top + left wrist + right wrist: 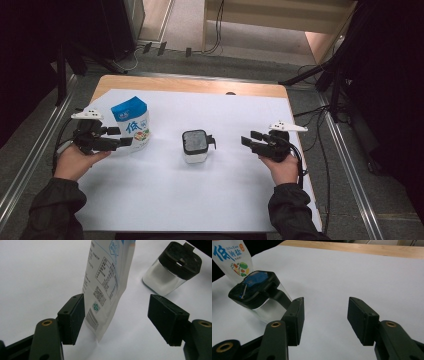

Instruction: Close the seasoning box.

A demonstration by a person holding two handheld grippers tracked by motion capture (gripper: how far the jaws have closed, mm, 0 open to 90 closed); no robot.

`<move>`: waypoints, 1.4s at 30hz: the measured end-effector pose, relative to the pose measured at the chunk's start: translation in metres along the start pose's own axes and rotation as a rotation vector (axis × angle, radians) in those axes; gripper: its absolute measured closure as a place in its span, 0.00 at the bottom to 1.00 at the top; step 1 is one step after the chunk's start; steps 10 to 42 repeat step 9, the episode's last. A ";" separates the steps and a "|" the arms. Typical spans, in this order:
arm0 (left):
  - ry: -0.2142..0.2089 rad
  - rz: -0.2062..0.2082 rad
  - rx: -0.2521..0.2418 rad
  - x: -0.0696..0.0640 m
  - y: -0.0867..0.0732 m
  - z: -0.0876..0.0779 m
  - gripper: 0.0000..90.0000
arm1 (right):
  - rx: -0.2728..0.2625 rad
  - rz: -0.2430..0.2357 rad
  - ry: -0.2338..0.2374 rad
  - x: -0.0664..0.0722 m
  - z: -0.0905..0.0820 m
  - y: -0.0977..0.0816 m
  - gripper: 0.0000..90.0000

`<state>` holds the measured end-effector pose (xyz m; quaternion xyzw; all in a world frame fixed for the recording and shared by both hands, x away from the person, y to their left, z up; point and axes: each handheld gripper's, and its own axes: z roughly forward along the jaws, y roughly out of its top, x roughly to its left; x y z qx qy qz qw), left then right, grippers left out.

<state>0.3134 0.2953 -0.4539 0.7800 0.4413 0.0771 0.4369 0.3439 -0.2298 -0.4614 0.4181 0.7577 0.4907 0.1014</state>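
Note:
A white and blue salt pouch (132, 123) stands upright on the white sheet at the left. My left gripper (120, 136) is open, its jaws on either side of the pouch's near edge (107, 287), and neither jaw presses it. A clear square jar with a black lid and a side handle (195, 145) stands at the middle; it is also seen as a jar (172, 267) in the left gripper view and a jar (258, 293) in the right gripper view. My right gripper (251, 141) is open to the jar's right with nothing between its fingers (295, 320).
A white sheet (210, 195) covers most of the wooden table (190, 84). Cables and black stands lie on the floor beyond the far edge and to the right. Metal rails run along both sides of the table.

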 end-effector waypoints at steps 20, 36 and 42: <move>0.000 0.002 0.002 0.000 0.000 0.000 0.34 | 0.005 0.004 -0.008 -0.002 0.003 0.000 0.54; 0.000 0.002 0.002 0.000 0.000 0.000 0.34 | 0.005 0.004 -0.008 -0.002 0.003 0.000 0.54; 0.000 0.002 0.002 0.000 0.000 0.000 0.34 | 0.005 0.004 -0.008 -0.002 0.003 0.000 0.54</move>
